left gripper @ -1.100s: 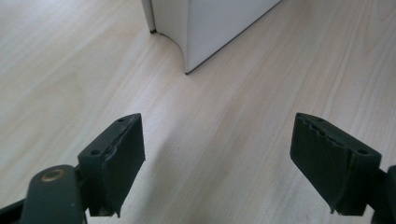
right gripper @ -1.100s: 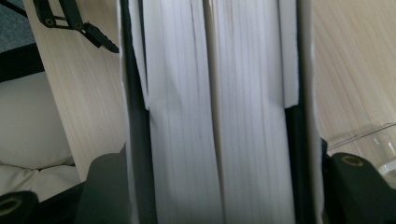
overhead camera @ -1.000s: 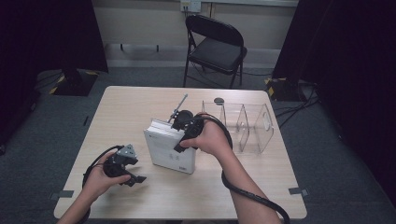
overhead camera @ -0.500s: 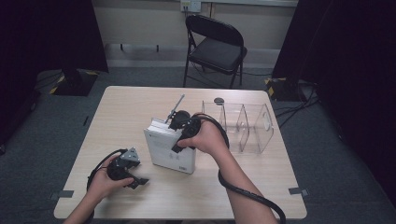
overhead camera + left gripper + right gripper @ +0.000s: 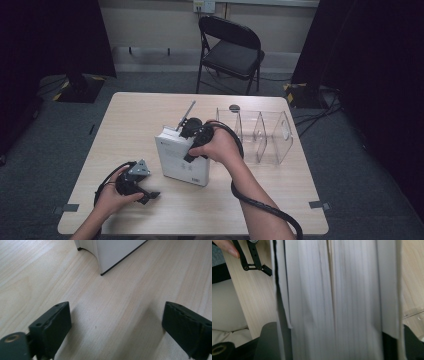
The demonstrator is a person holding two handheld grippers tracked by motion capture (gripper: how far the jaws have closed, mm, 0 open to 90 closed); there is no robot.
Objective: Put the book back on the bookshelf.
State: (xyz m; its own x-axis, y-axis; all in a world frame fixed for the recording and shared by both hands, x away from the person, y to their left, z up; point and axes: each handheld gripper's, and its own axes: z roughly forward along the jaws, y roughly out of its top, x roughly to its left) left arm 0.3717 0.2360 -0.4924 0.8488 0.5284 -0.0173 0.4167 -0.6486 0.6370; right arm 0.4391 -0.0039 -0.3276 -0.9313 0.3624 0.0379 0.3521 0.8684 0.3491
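White thick paper book (image 5: 182,160) stands mid wooden table (image 5: 125,125), clamped across its pages by the right gripper (image 5: 192,135); left gripper (image 5: 150,195) rests nearby, its jaws just widened, nothing between

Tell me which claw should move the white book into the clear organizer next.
Right. The right claw already clamps the white book beside the clear organizer; the left claw hangs open over bare table.

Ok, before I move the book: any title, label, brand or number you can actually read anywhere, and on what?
None can be read.
White book, held upright by the right gripper: small dark print on its cover, too blurred to read.
Clear divider rack: no print that I can see.
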